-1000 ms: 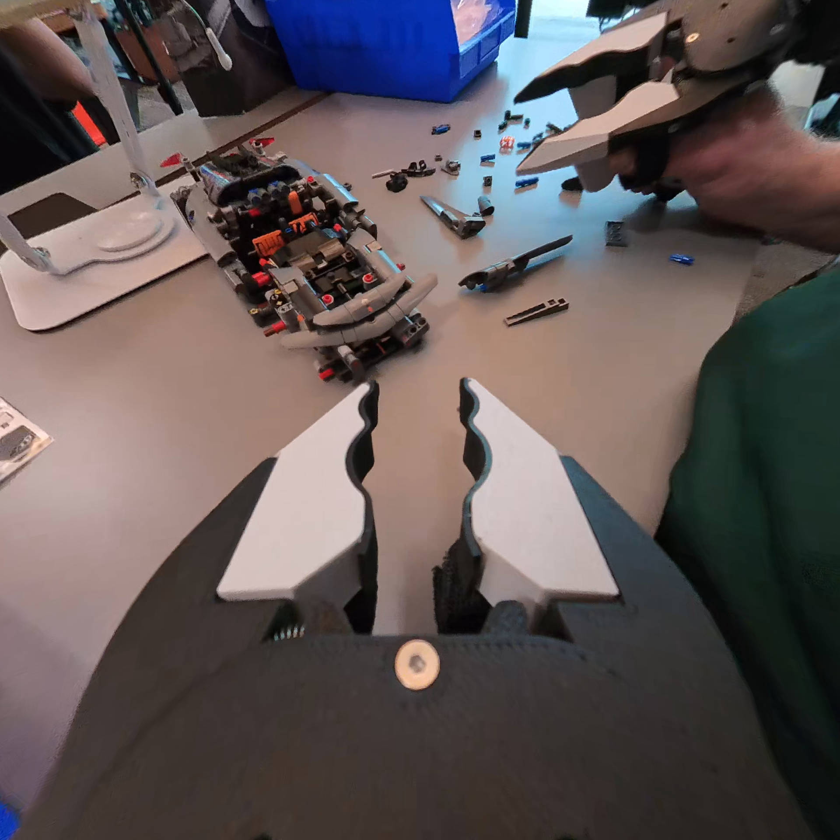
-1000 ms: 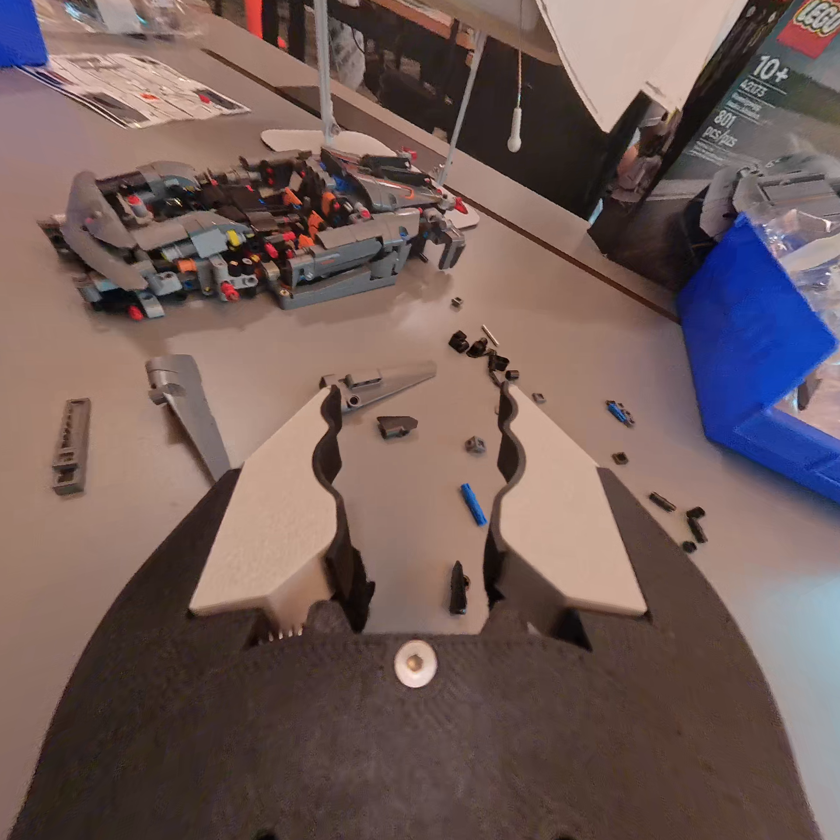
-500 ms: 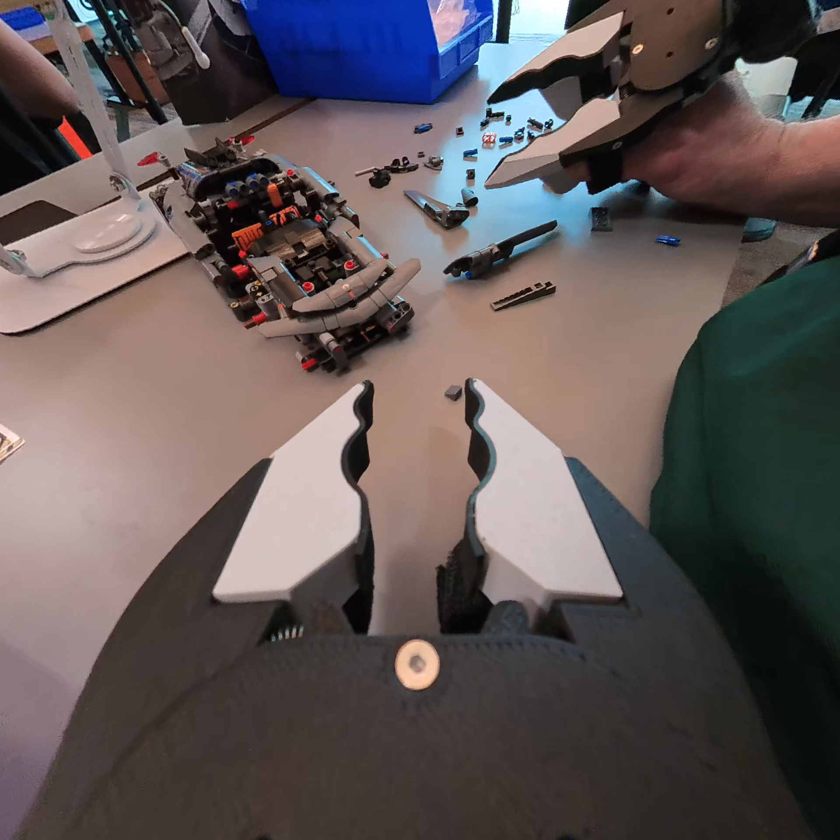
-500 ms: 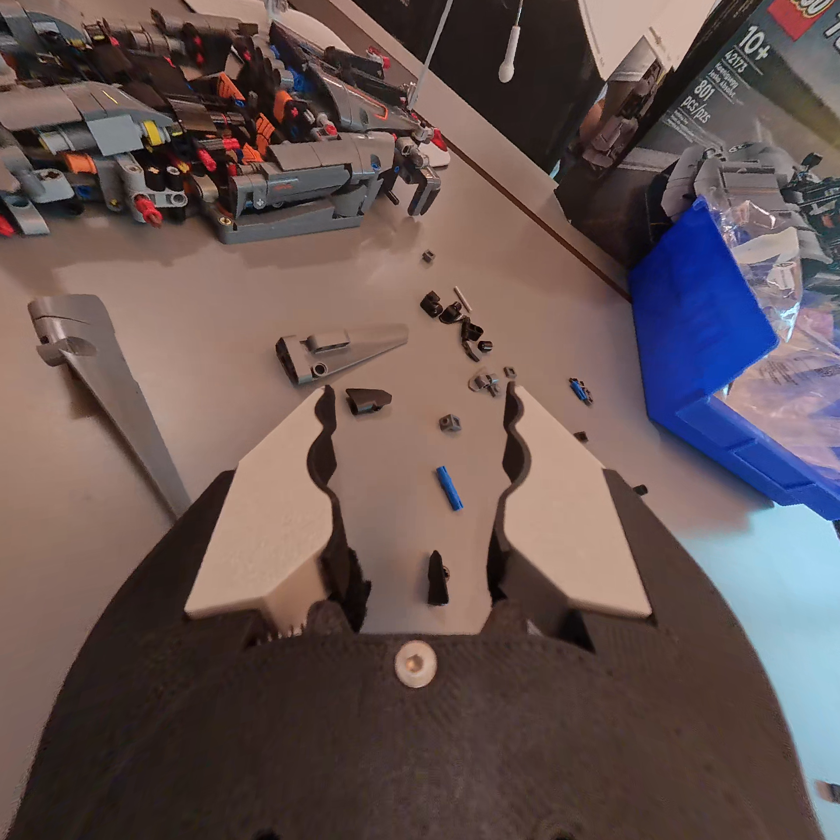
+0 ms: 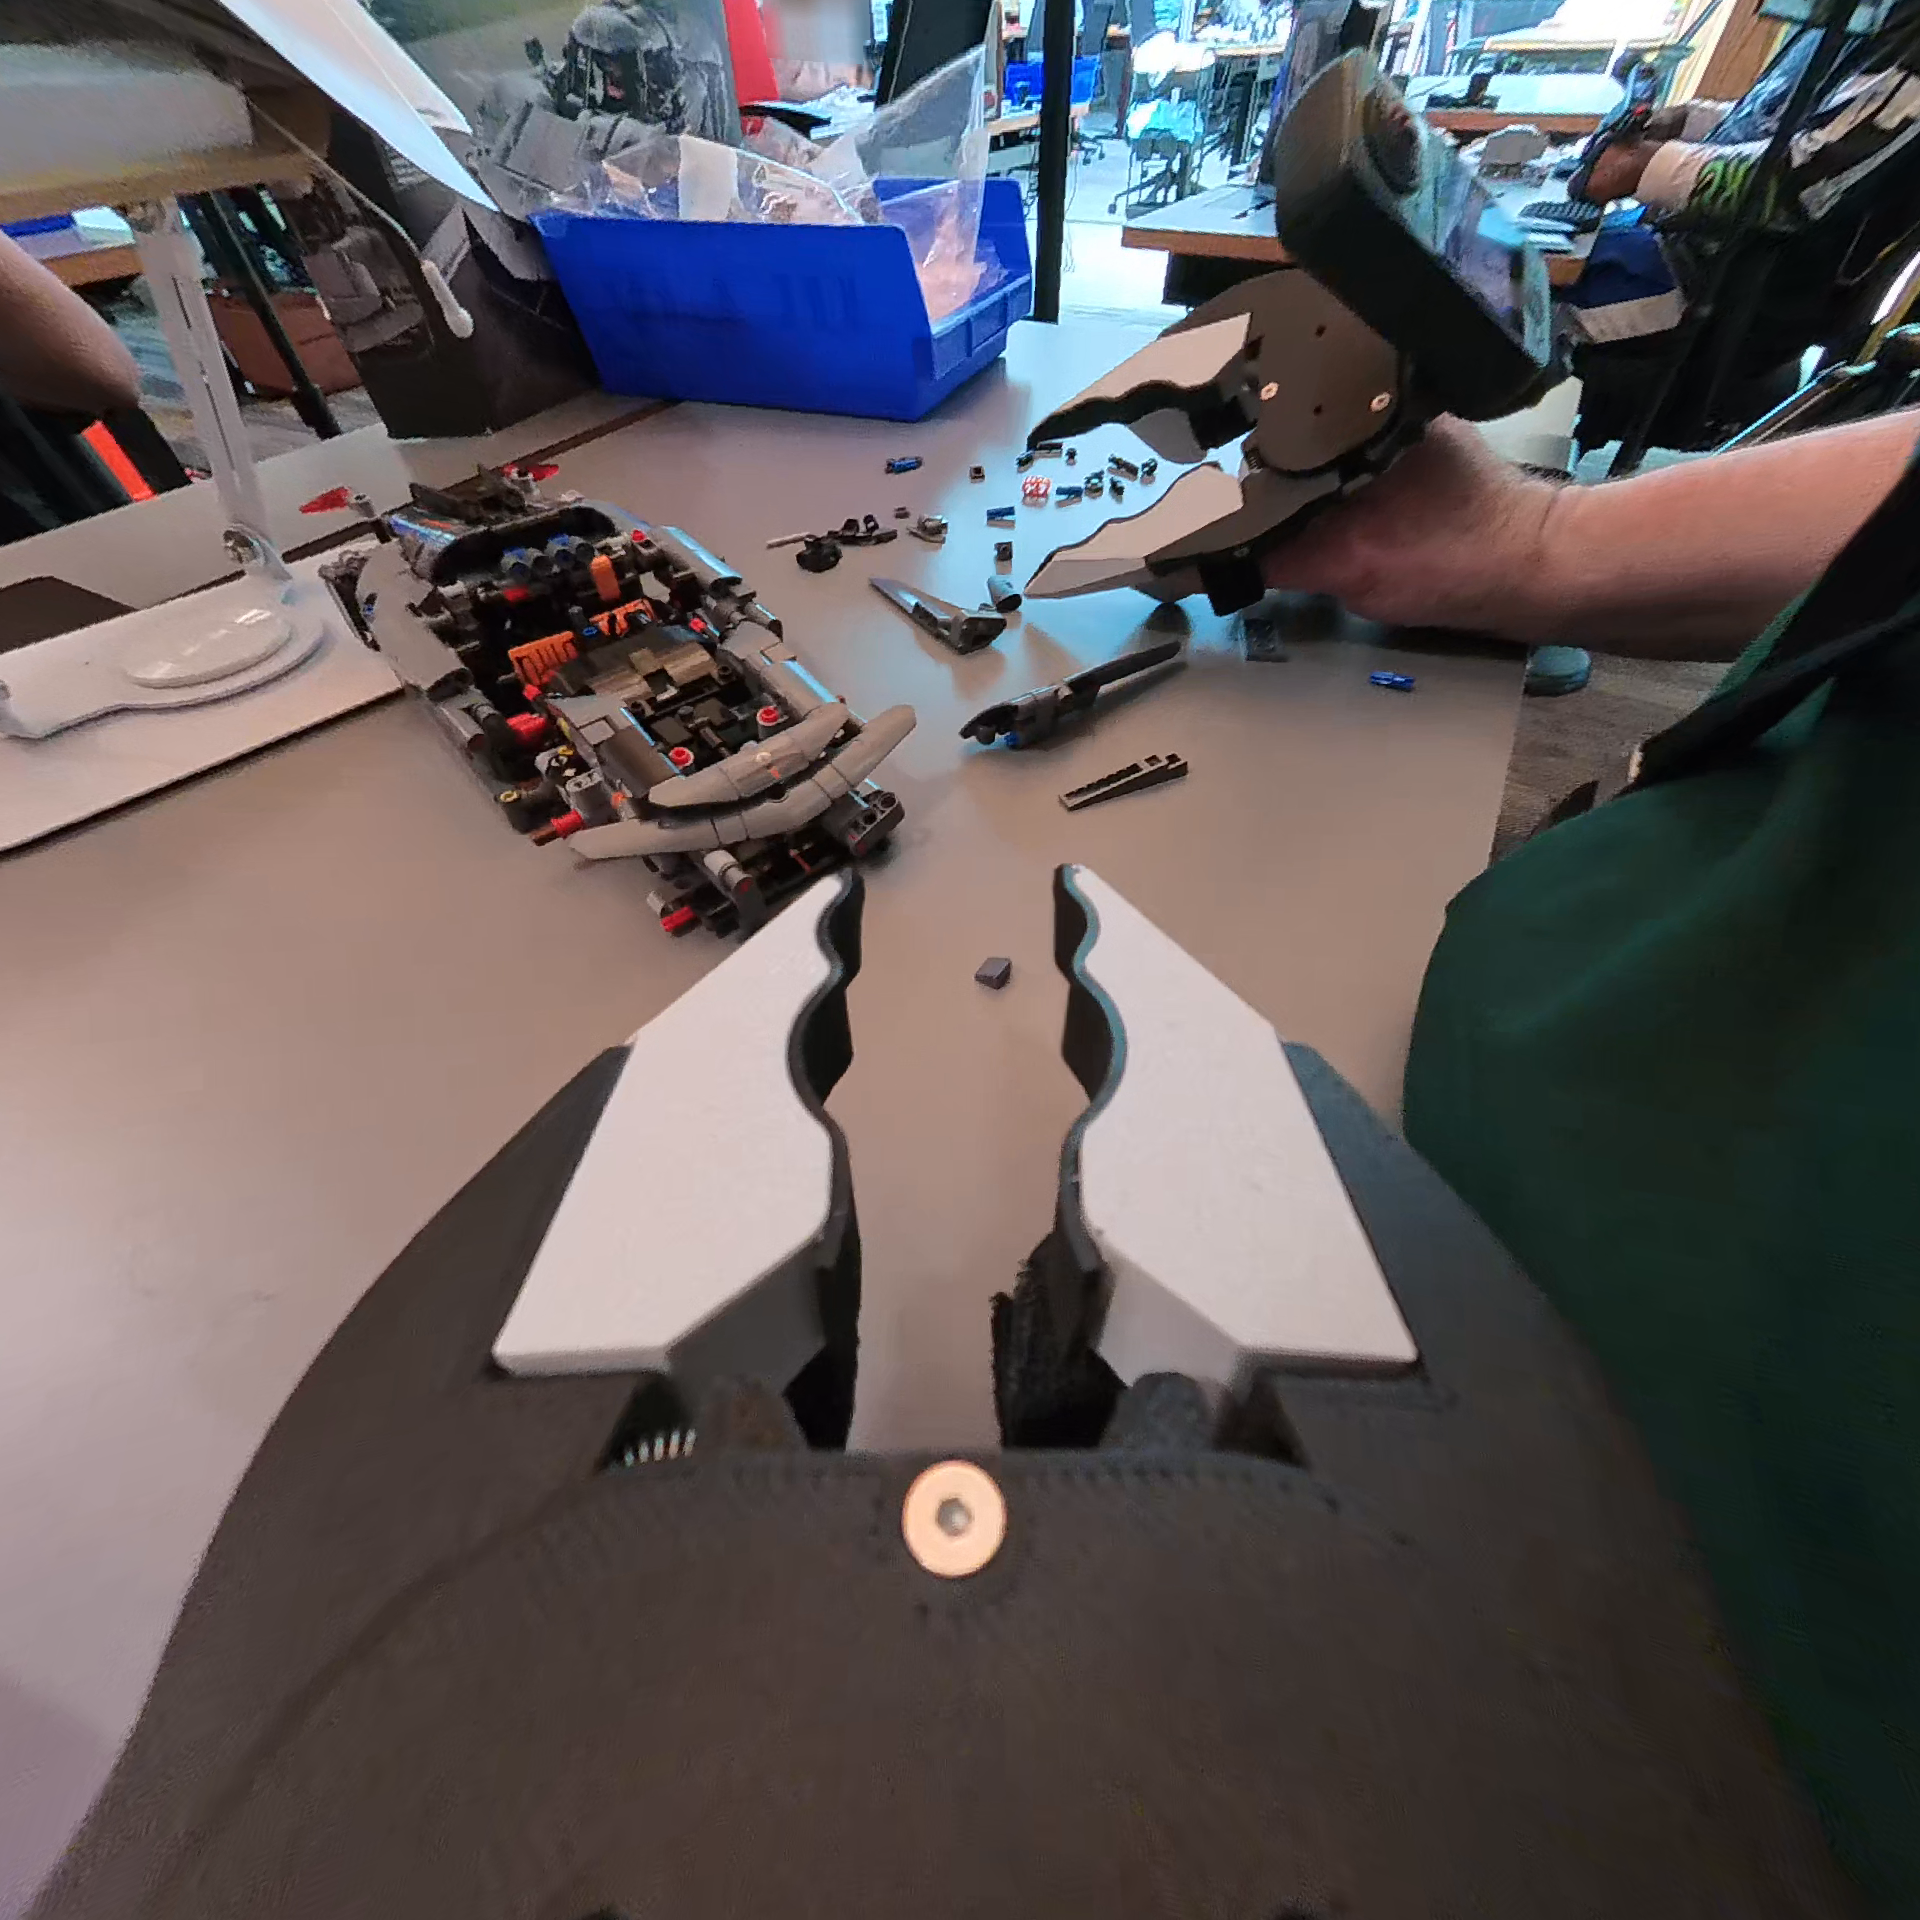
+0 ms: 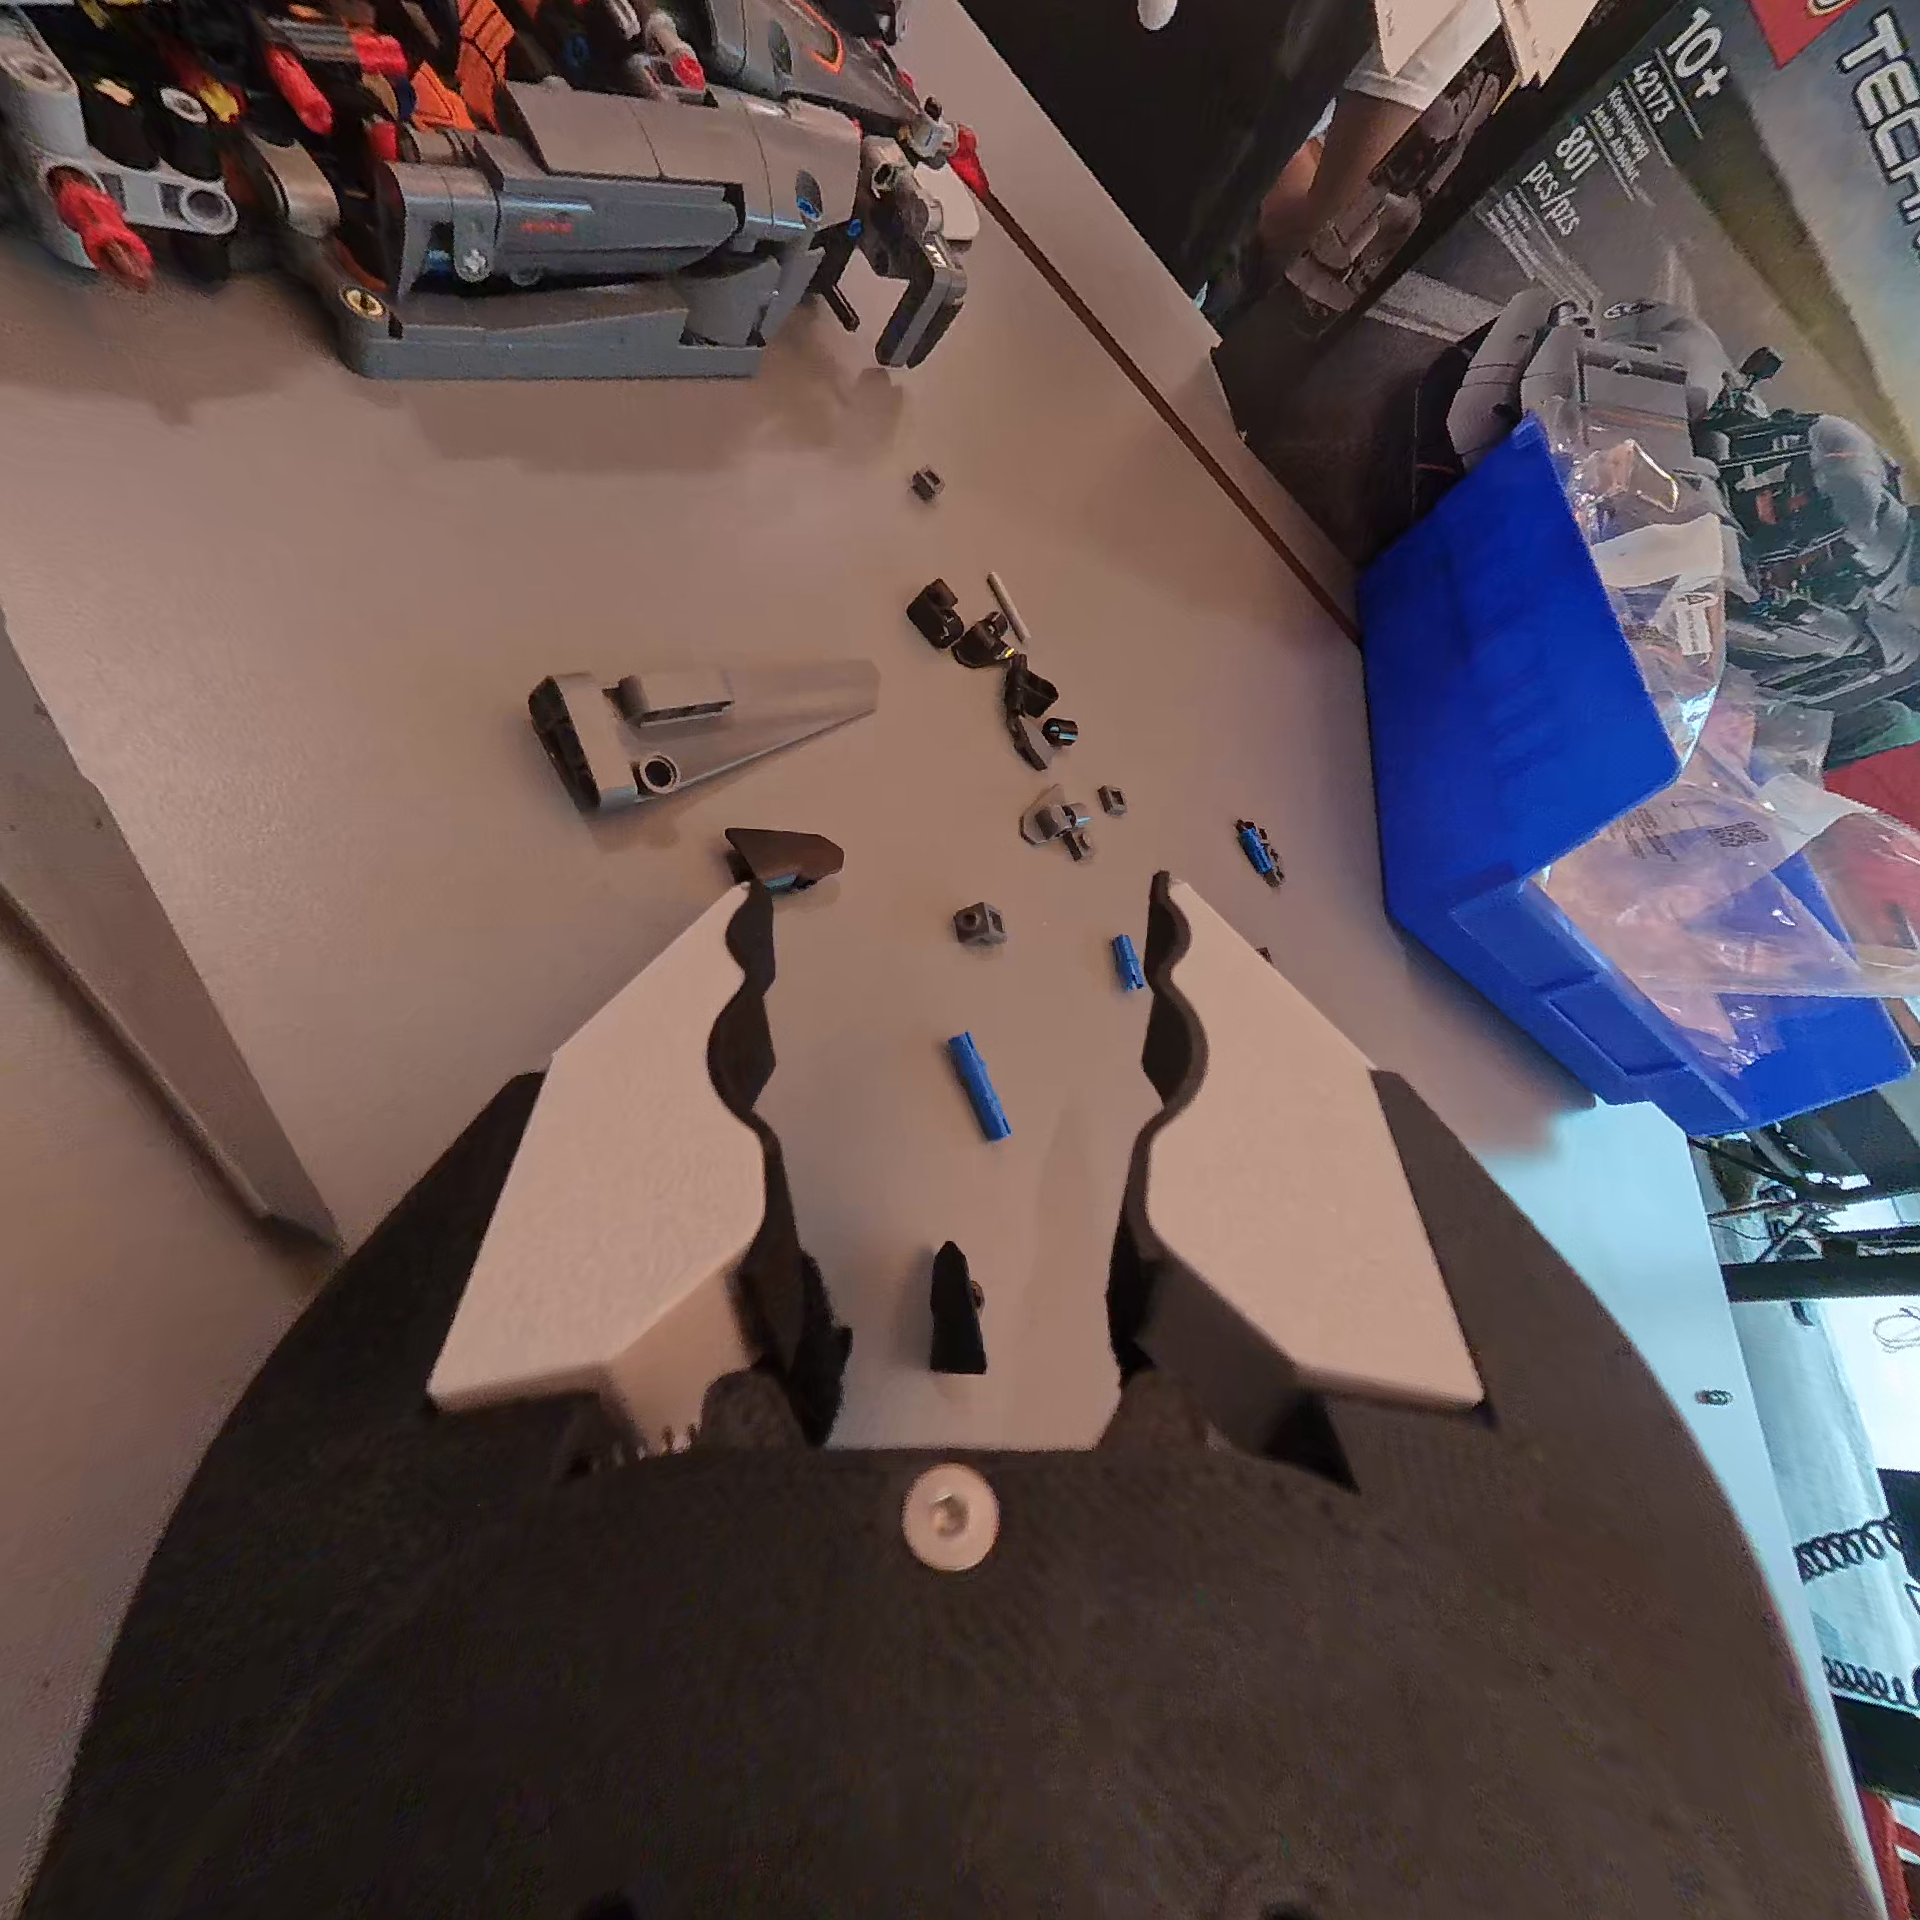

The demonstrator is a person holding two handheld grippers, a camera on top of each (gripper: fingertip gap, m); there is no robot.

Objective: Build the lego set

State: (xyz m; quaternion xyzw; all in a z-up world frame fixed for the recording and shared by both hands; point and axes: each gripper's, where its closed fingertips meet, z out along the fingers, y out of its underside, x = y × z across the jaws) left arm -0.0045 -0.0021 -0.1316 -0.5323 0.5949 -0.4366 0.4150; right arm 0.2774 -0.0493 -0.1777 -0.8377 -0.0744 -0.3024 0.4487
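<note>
Both grippers held empty over the tabletop (image 5: 260, 1039)

The left gripper (image 5: 956, 883) is held with fingers parted around a small grey piece (image 5: 993, 971), nothing gripped; the right gripper (image 6: 951, 894) is spread wider above a blue pin (image 6: 979, 1086) (loose parts scattered ahead), the part-built lego car (image 5: 623, 675) seen beyond.

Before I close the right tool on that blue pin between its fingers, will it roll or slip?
The blue pin looks round and thin, so a nudge would probably roll it sideways across the smooth table. It seems stiff and very light, likely to skid or flick away if pinched off-centre. The right tool is open and straddles it.
</note>
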